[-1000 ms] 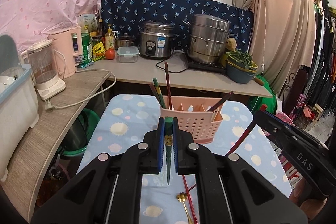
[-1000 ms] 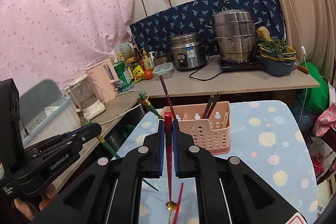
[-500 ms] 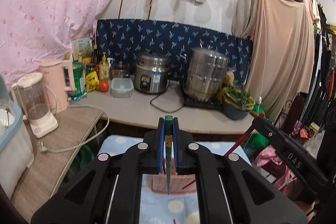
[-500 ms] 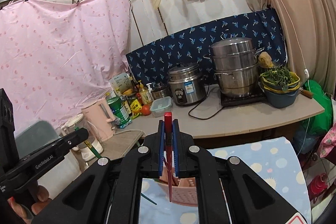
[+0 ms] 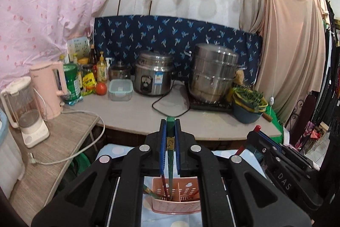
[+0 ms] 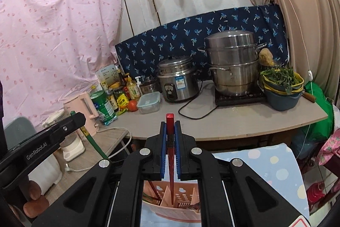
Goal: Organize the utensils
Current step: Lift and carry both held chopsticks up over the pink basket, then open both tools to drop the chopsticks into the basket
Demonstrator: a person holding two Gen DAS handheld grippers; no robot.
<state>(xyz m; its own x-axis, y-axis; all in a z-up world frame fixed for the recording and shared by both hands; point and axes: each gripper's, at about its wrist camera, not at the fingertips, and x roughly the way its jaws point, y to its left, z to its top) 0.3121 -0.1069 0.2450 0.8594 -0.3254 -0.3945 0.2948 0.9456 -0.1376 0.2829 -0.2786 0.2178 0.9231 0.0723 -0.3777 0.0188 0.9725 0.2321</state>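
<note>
Spanning the background is a grey laminate countertop (image 5: 204, 120) carrying a tall stacked stainless-steel steamer pot (image 5: 214, 72) and a smaller stainless-steel rice cooker (image 5: 153, 73), while a table covered in pale blue dotted cloth (image 6: 269, 165) sits below both tools. Resting on that cloth is a pink perforated plastic utensil basket (image 5: 176, 203) with dividers, already holding several chopsticks. Directly above it, the left gripper (image 5: 170, 133) has its jaws clamped on a dark green chopstick (image 5: 170, 163) whose lower tip reaches into a basket compartment, and the right gripper (image 6: 170, 133) has its jaws clamped on a red chopstick (image 6: 170, 163) pointing tip-down into the basket.
</note>
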